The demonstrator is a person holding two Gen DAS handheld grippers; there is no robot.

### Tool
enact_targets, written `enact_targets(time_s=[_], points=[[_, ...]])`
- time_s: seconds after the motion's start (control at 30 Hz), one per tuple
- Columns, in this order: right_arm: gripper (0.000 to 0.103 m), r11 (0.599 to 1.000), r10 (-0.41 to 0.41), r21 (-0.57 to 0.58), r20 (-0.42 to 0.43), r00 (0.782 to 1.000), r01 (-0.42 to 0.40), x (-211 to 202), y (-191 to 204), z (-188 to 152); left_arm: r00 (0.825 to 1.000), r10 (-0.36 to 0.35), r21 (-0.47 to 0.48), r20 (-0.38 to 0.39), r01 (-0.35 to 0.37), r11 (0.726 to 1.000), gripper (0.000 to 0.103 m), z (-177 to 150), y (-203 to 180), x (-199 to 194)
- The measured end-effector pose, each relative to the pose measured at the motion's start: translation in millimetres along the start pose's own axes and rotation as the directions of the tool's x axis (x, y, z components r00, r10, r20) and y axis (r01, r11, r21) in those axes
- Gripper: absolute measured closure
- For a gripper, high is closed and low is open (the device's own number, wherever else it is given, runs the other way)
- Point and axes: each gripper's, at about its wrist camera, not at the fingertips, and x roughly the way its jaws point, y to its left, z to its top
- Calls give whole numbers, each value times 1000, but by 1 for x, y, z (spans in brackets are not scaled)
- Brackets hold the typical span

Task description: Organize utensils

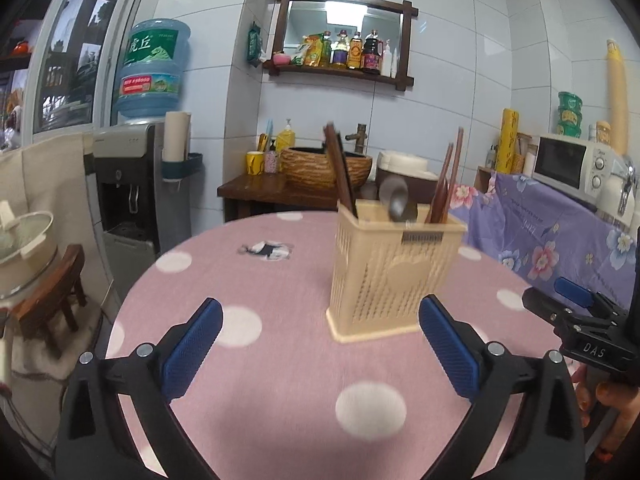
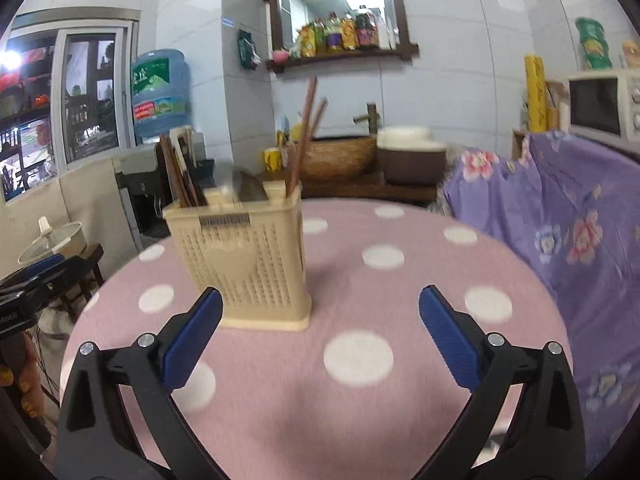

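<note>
A: Both grippers sit nearest the lens. Left gripper point(image 1: 320, 344) jaws spread wide, nothing between the blue pads, only pink dotted cloth below. Right gripper point(image 2: 320, 340) the same: wide, empty

B: Noted. Where are the utensils?

A: All that I can see stand in the cream utensil holder point(image 1: 390, 276), upright on the round counter point(image 1: 256, 368). Left compartment: dark chopsticks point(image 1: 340, 172) leaning out. Middle: a metal spoon point(image 1: 396, 200), bowl end up. Right: more brown chopsticks point(image 1: 450, 176). Right wrist view agrees, though the middle item is blurred there

B: Anything loose on the counter?

A: None visible in either view. Only a small dark printed patch point(image 1: 266, 250) on the cloth; reads as a pattern or mark, not a utensil. Parts of the counter under and behind the grippers are hidden, so cannot rule those out

B: Position of holder against grippers?

A: Ahead of both. In the left view it lies just inside the right finger; in the right view just inside the left finger. So it stands between the two hands, not touched

B: Judgement on progress?

A: Sorting looks finished or nearly so: items grouped by compartment, both grippers free. Remaining, if anything: a check for stray pieces out of view
</note>
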Motion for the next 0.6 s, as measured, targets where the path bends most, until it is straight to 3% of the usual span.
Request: enact_targets(time_s=[0.13,0.3,0.43,0.6], points=[[6,999,-27,-19,-28,999,27,-24,7,-50,999,8,-3,39,-8,1000,5,-40,-2,-28],[6,997,18,-79,-46,999,-22,-63,29,-95,998,42,49,51,-45,998,5,-79,-12,-62],[6,995,40,-97,18,999,-38,-103,42,-109,998,43,63,52,-46,997,5,-94,-13,-86],[6,995,72,-80,103,992,-64,-136,51,-107,995,34,13,93,-36,999,5,-96,-7,-114]])
